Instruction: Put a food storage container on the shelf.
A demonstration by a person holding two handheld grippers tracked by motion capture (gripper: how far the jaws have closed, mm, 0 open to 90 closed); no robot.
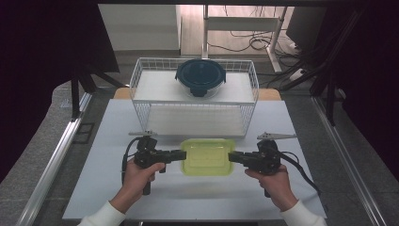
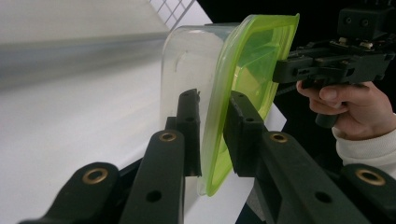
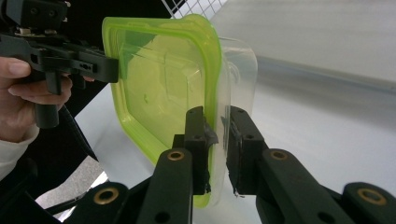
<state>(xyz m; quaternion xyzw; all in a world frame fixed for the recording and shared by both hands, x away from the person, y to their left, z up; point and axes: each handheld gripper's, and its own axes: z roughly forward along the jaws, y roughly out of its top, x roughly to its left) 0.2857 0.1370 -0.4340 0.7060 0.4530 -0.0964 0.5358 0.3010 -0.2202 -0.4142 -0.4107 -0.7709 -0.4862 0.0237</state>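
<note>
A clear rectangular container with a lime-green lid [image 1: 207, 156] hangs level just above the white table, between my two grippers. My left gripper [image 1: 182, 154] is shut on the lid's left rim. In the left gripper view its jaws [image 2: 212, 116] pinch the green edge [image 2: 247, 60], one jaw above it and one below. My right gripper [image 1: 231, 157] is shut on the opposite rim. In the right gripper view its jaws [image 3: 217, 126] clamp the lid [image 3: 163, 88]. Each gripper view also shows the other gripper on the far edge, the right gripper [image 2: 280, 70] and the left gripper [image 3: 112, 70].
A white wire rack [image 1: 195, 101] stands at the back of the white table [image 1: 117, 188]. On its top shelf sits a round glass container with a dark blue lid [image 1: 201, 75]. Dark curtains flank the table, and cables lie on the floor behind.
</note>
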